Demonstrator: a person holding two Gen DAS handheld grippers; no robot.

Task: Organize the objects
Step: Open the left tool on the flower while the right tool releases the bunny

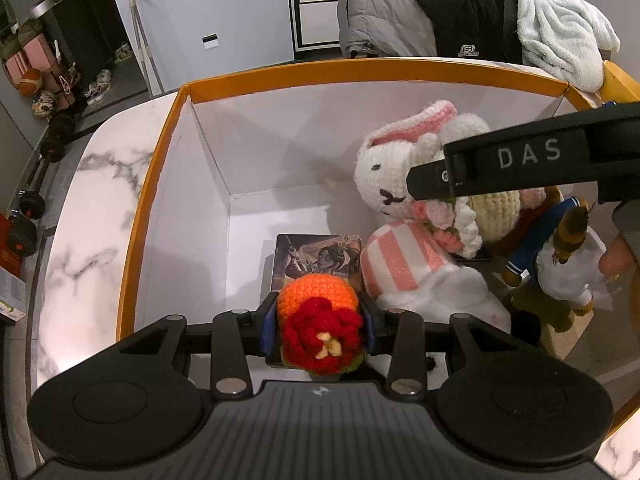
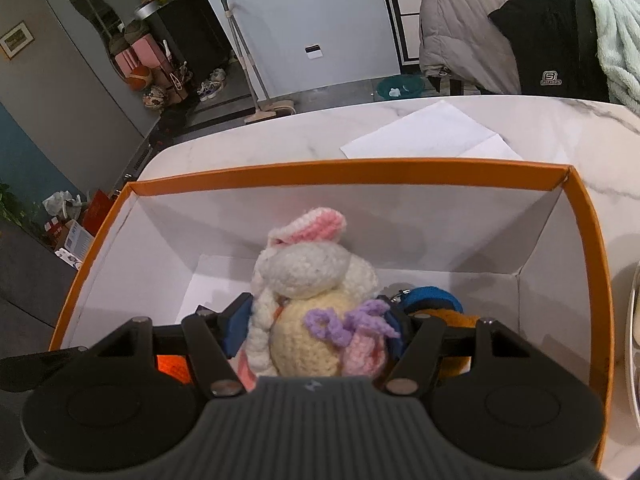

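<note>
White marble table (image 2: pixel 460 120) in a lived-in room, with an orange box (image 1: pixel 152 184) on it, white inside. Nearest the left camera, the left gripper (image 1: pixel 320 328) is clamped on a crocheted orange-and-red flower ball (image 1: pixel 320 320), held over the box near its front. Just past it a picture card (image 1: pixel 316 258) lies flat on the box floor, and beside that a crocheted white bunny (image 1: pixel 388 176) in pink stripes leans against a brown doll in a sailor outfit (image 1: pixel 560 256). The right gripper (image 2: pixel 316 336) has a cream crochet doll with a purple bow (image 2: pixel 312 344) between its fingers, down in the box; can't tell if the pads actually press it. Jackets (image 1: pixel 400 4) hang on chairs behind.
</note>
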